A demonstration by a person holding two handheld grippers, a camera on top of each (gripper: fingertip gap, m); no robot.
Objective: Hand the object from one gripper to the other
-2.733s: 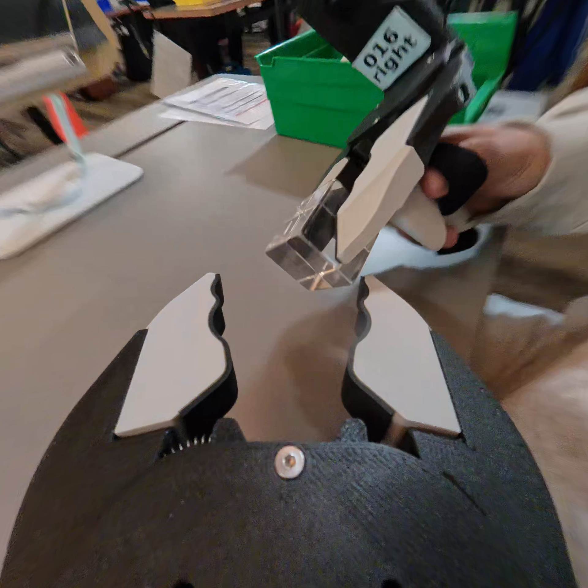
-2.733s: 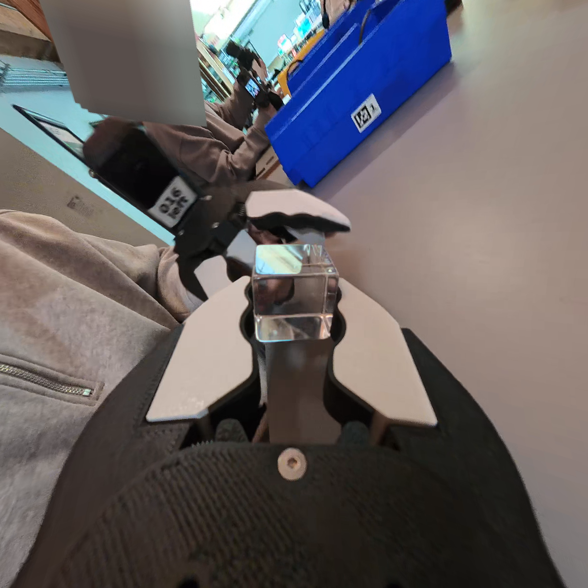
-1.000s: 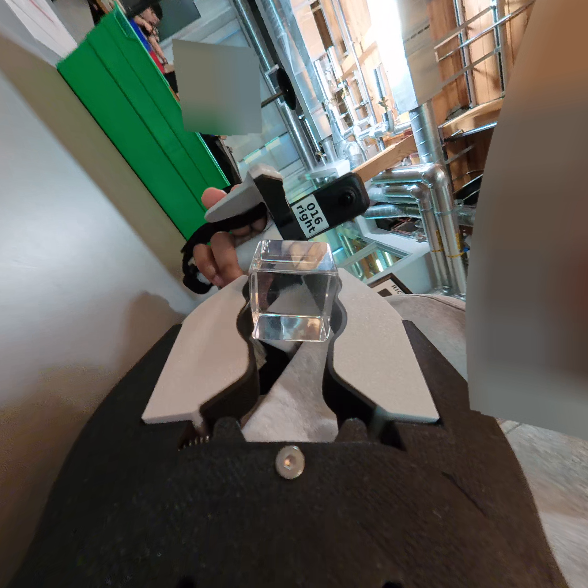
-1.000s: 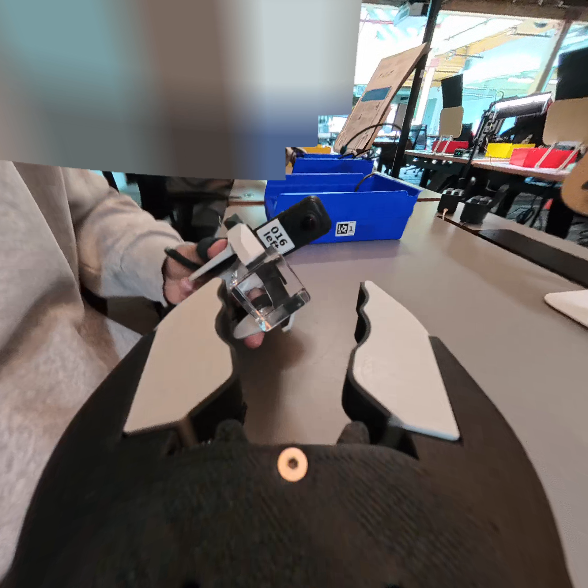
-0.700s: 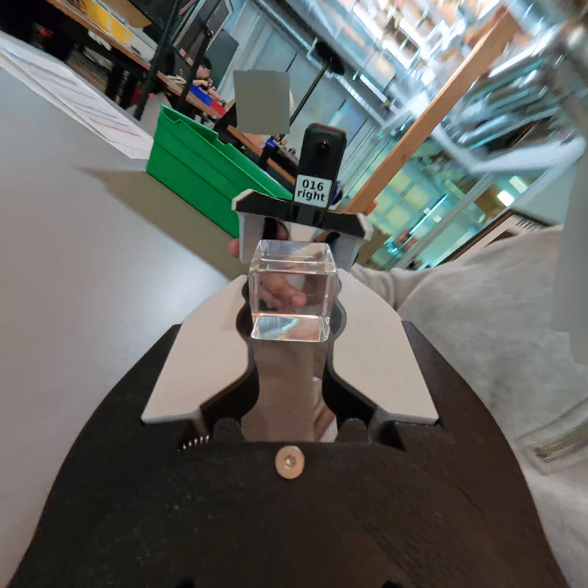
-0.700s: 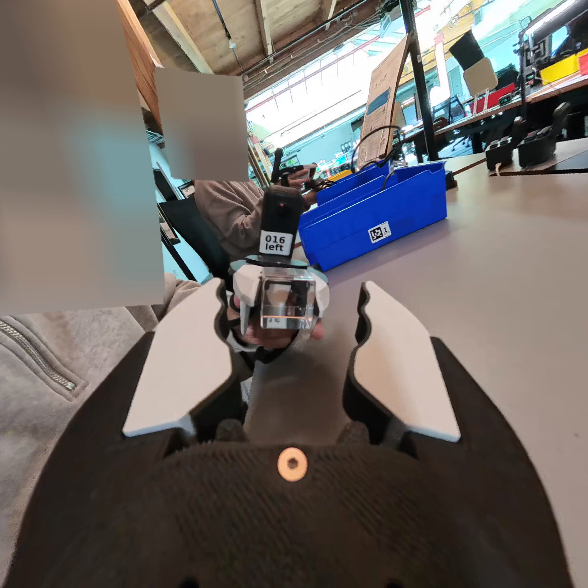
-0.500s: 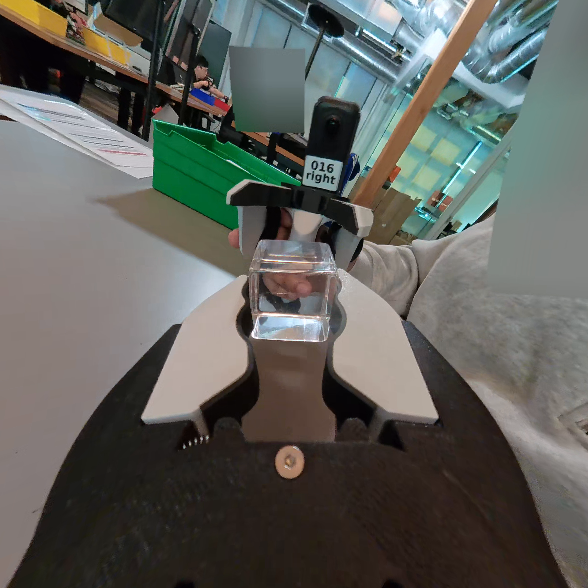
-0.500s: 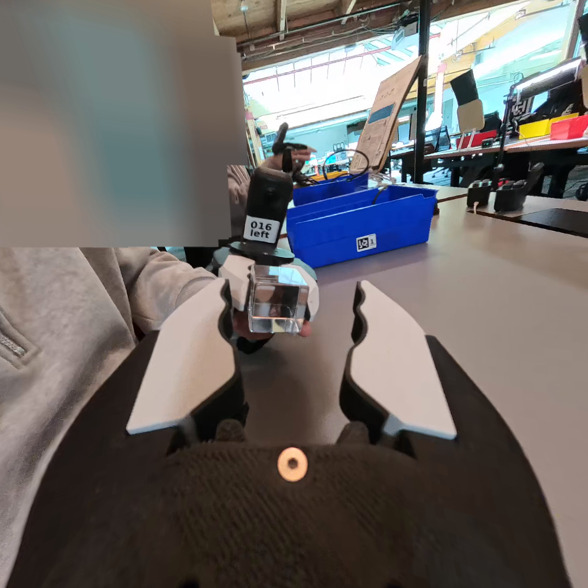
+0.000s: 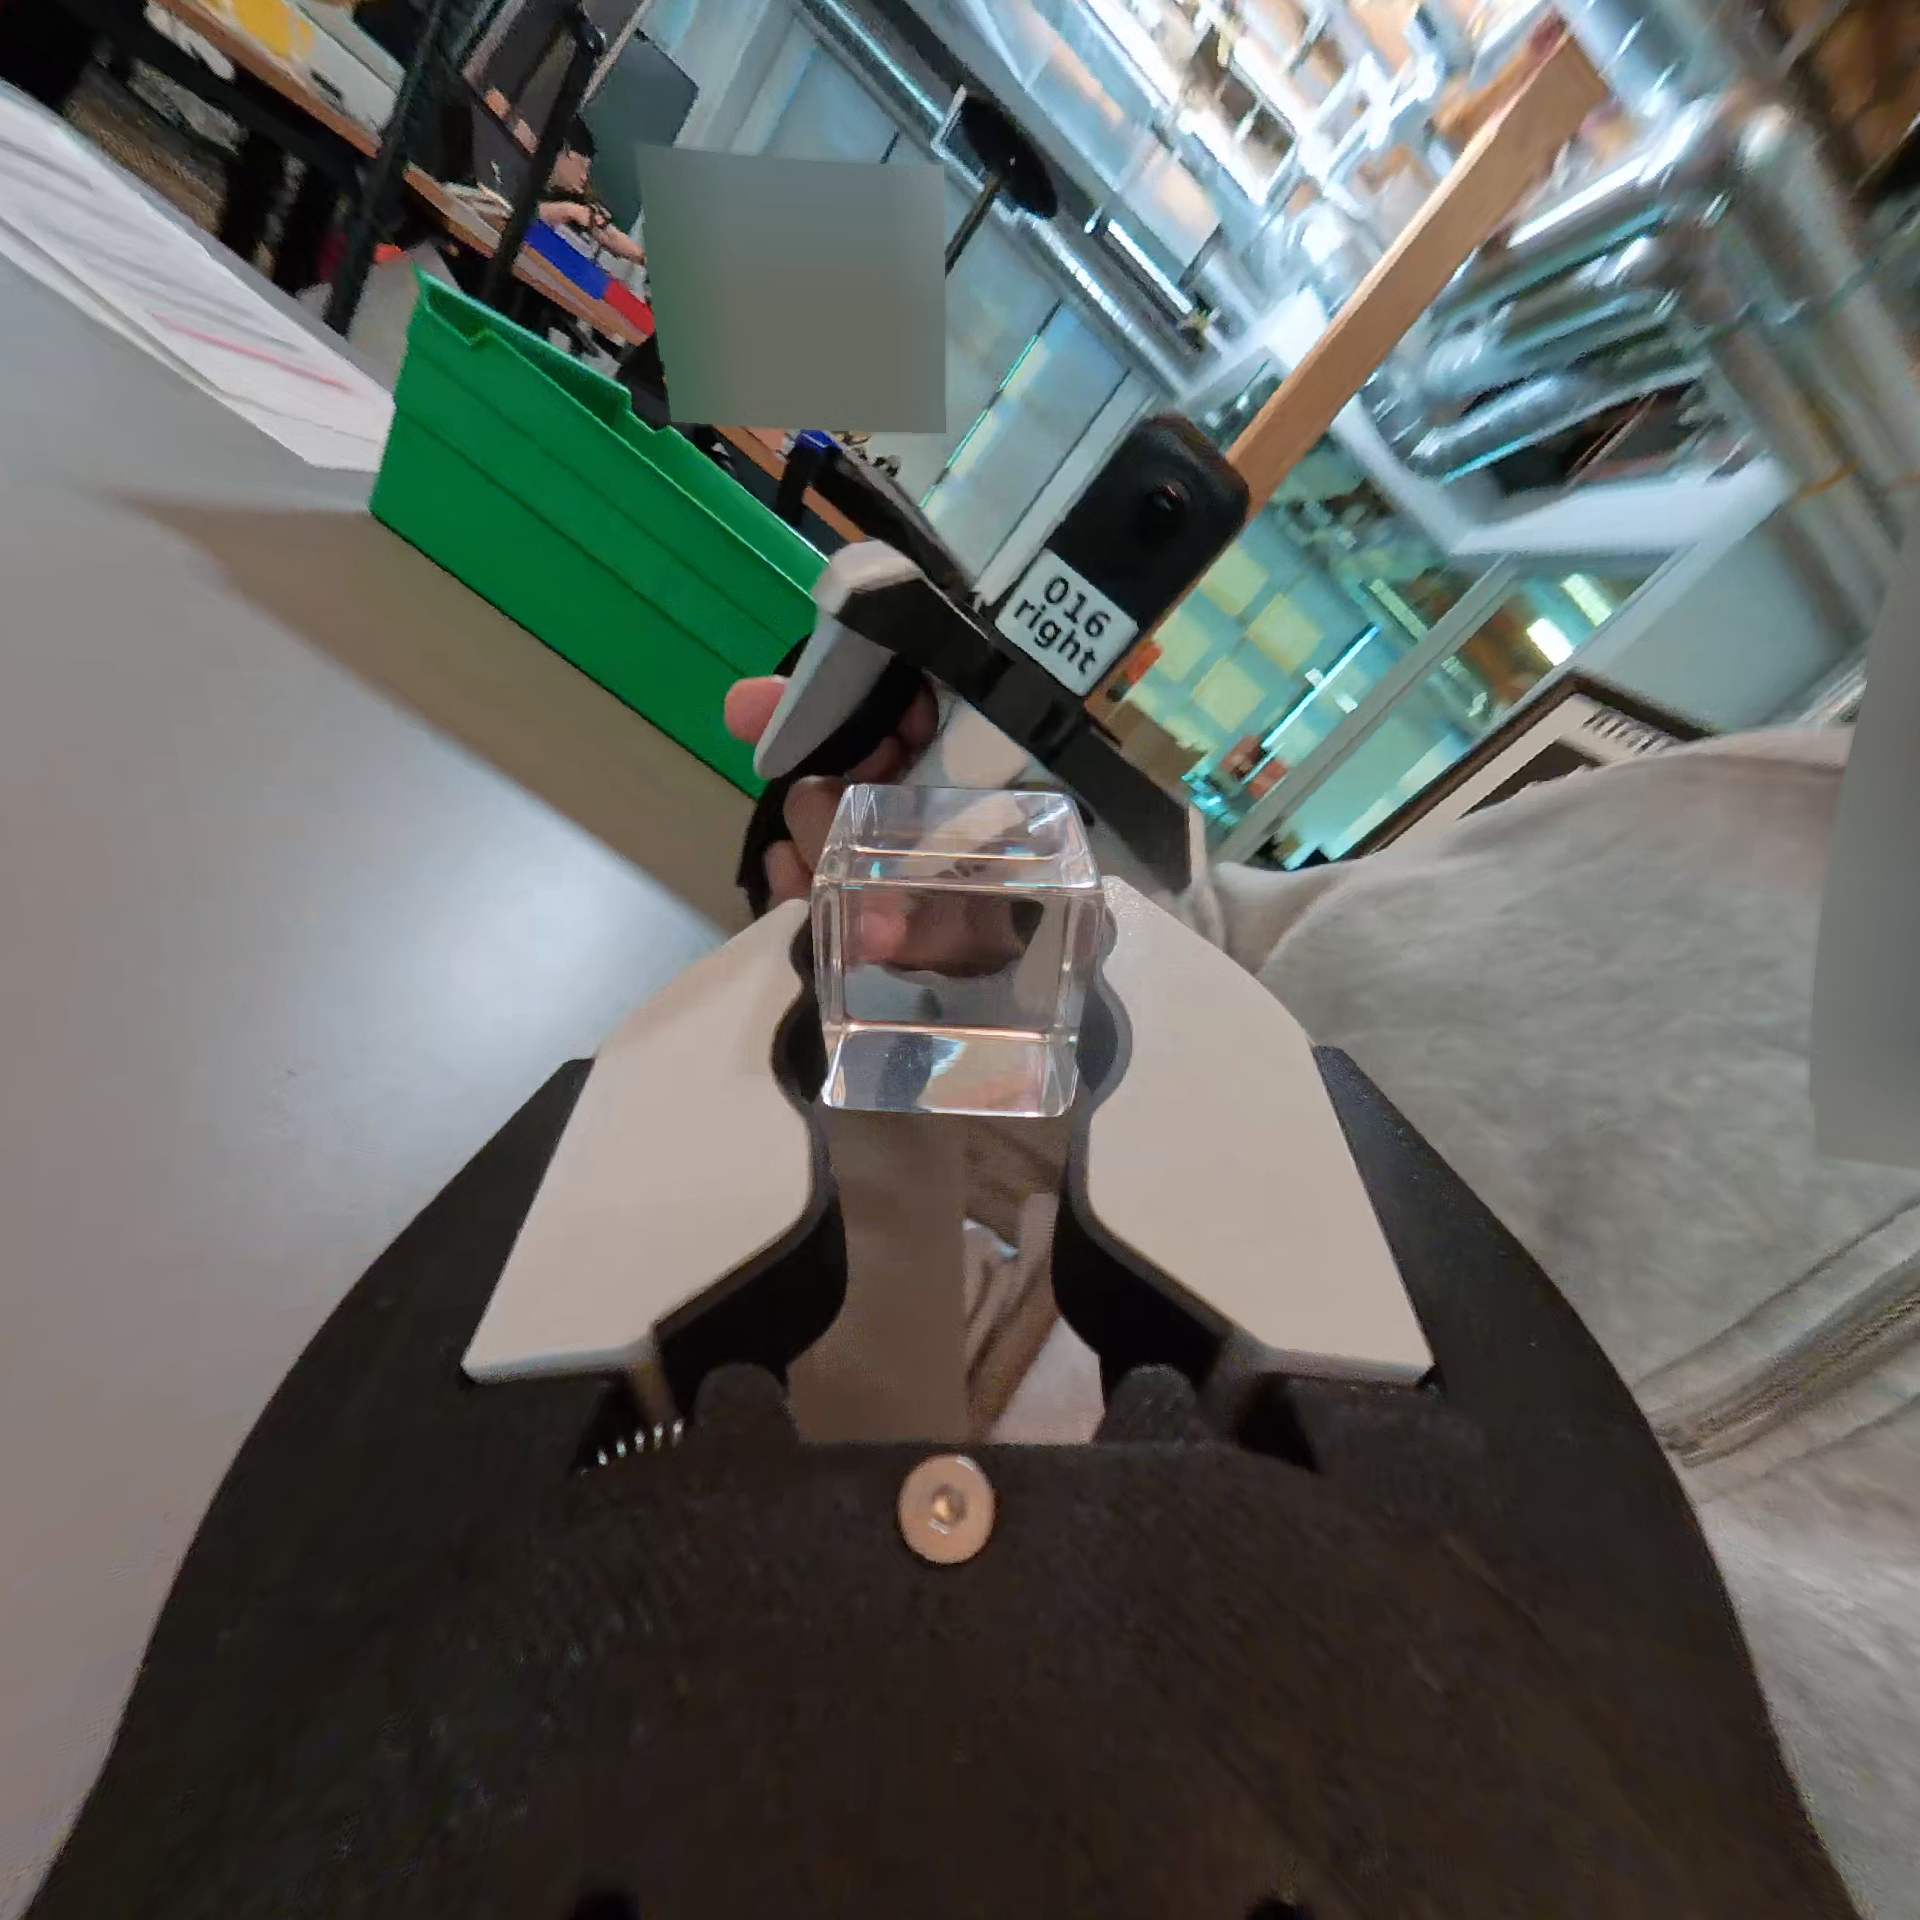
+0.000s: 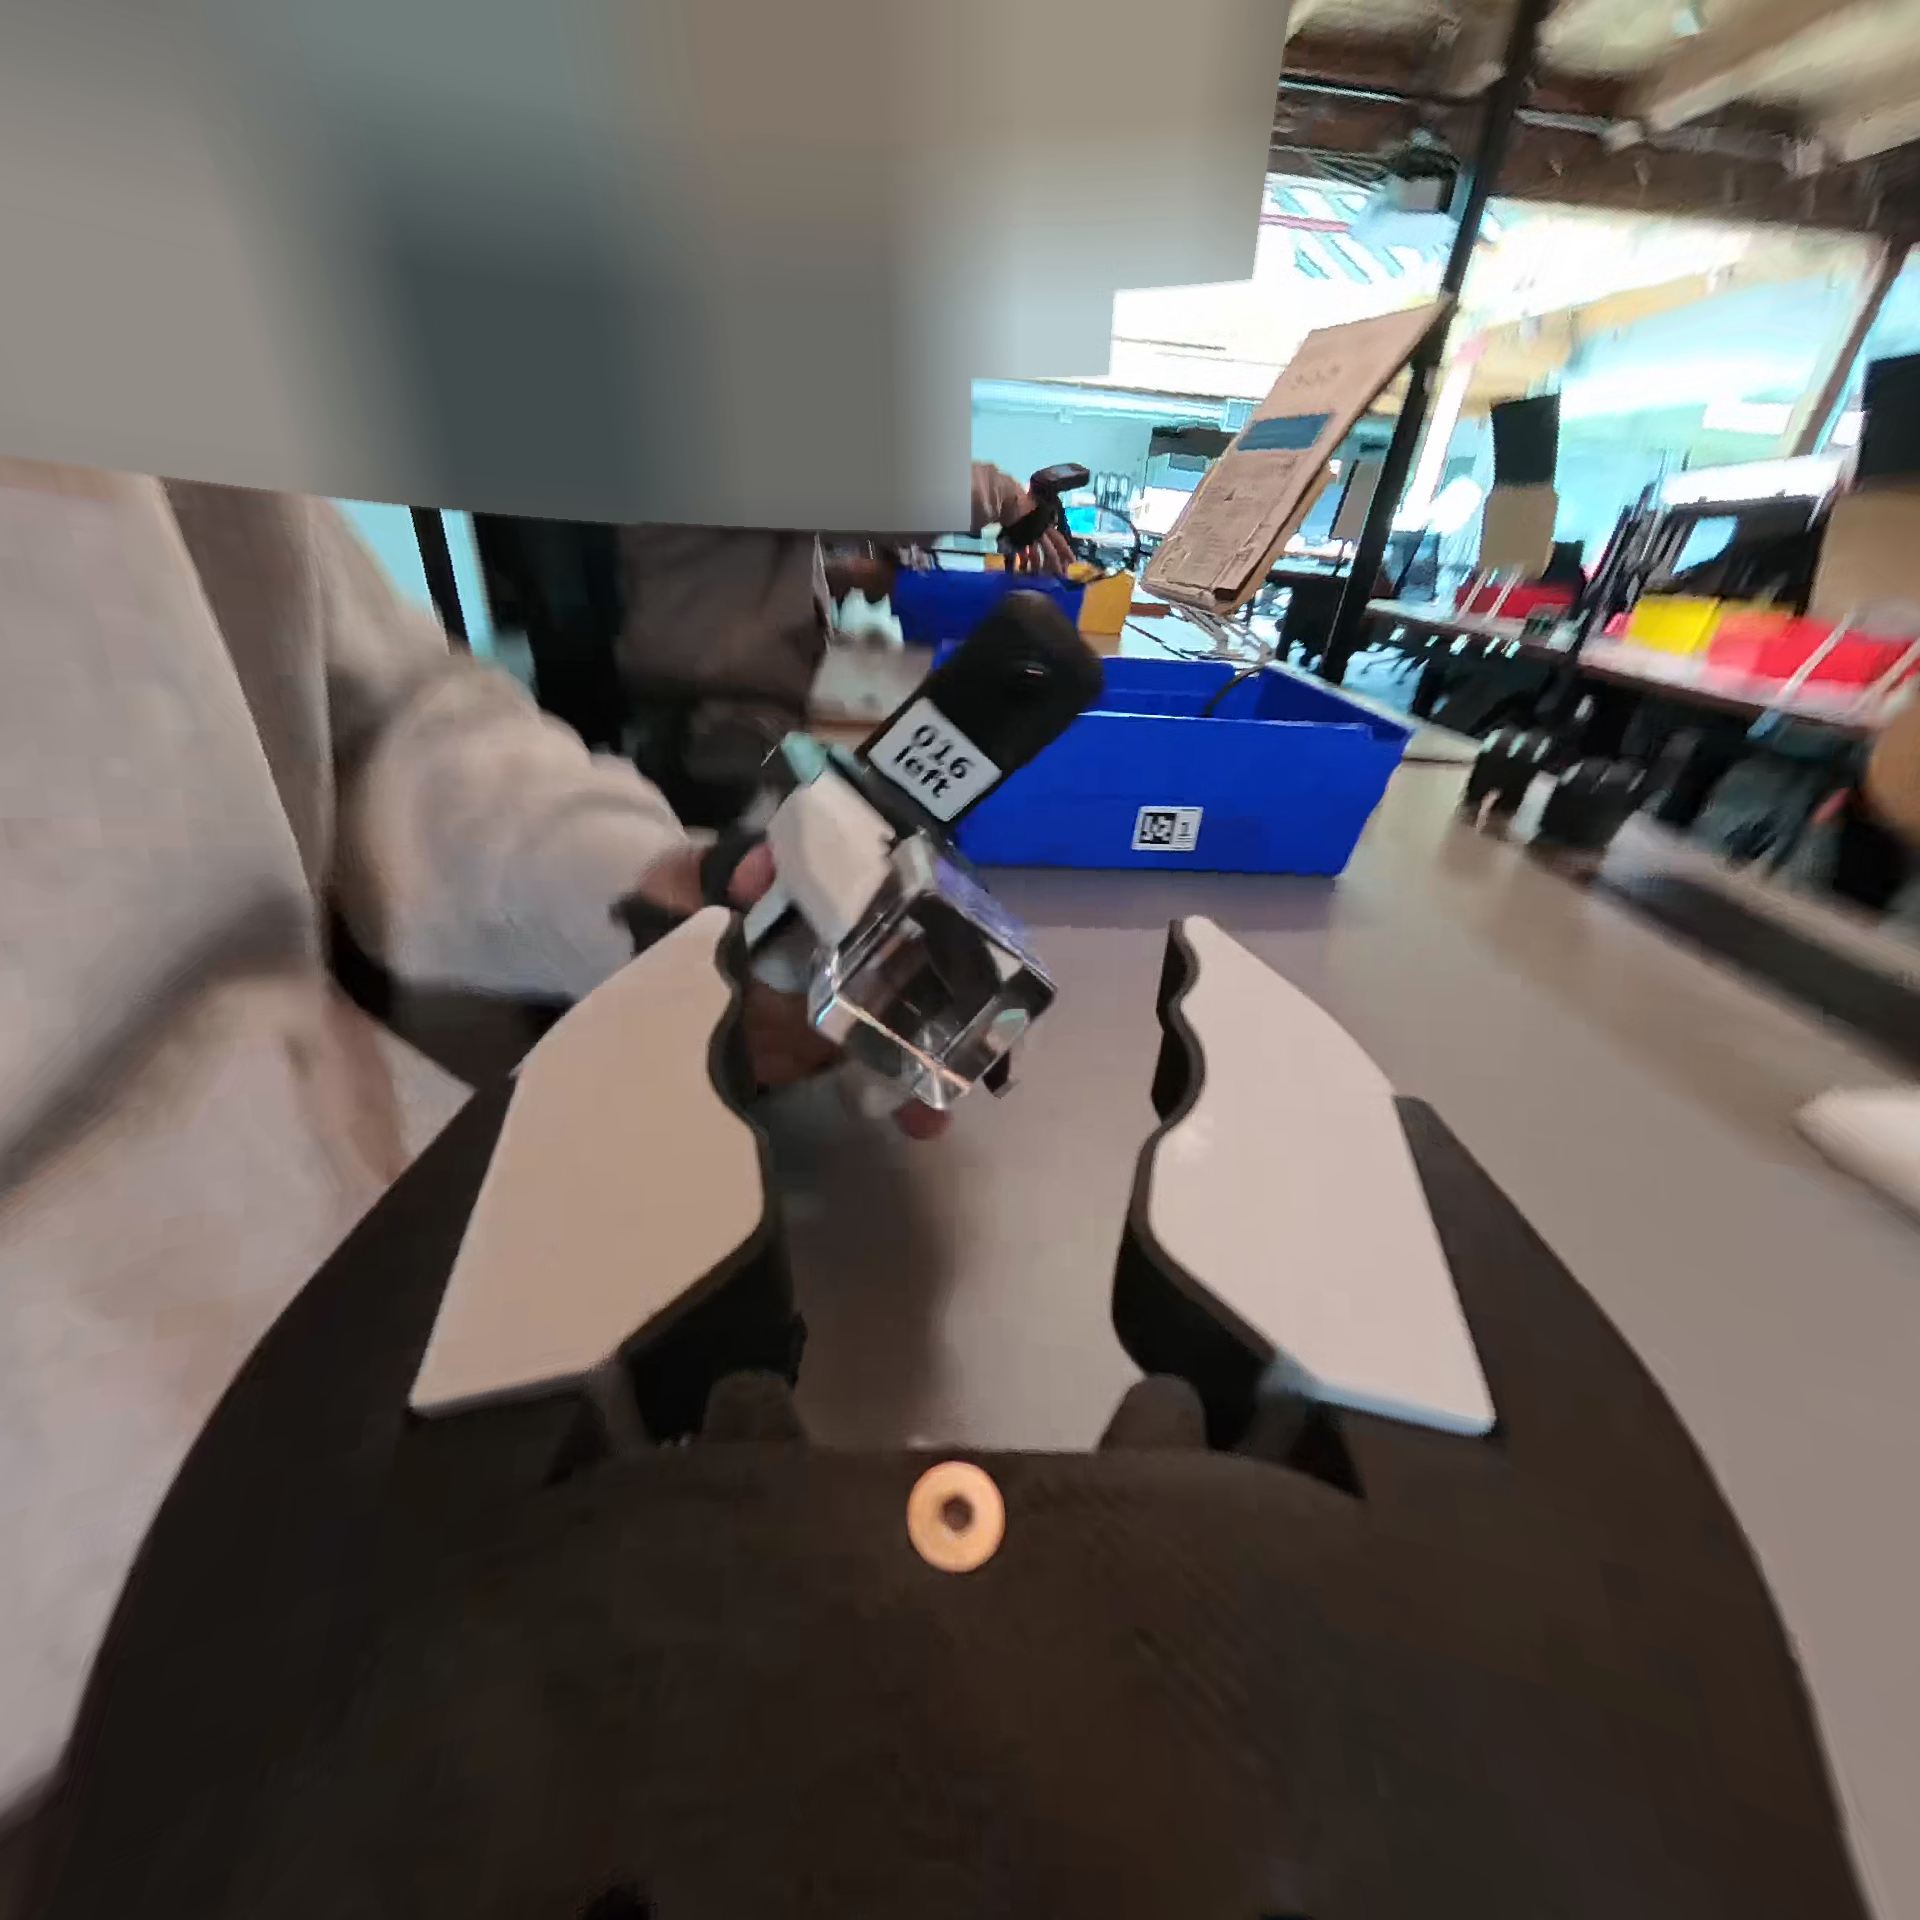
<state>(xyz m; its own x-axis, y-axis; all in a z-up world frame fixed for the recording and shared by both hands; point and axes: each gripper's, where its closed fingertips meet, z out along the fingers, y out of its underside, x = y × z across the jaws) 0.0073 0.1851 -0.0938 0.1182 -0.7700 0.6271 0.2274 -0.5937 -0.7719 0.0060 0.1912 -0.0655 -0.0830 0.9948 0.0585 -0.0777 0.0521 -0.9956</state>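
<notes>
Your left gripper point(image 9: 956, 956) is clenched on the clear cube point(image 9: 954, 951), which sits pinched between the tips of its fingers point(image 9: 686, 1164) and above the grey table point(image 9: 260, 831). Your right gripper point(image 10: 956, 1039) has its fingers point(image 10: 1299, 1195) spread wide with nothing between them, just short of the cube point(image 10: 925, 997), and the blue bin point(image 10: 1174, 779) stands on the table beyond the cube.
</notes>
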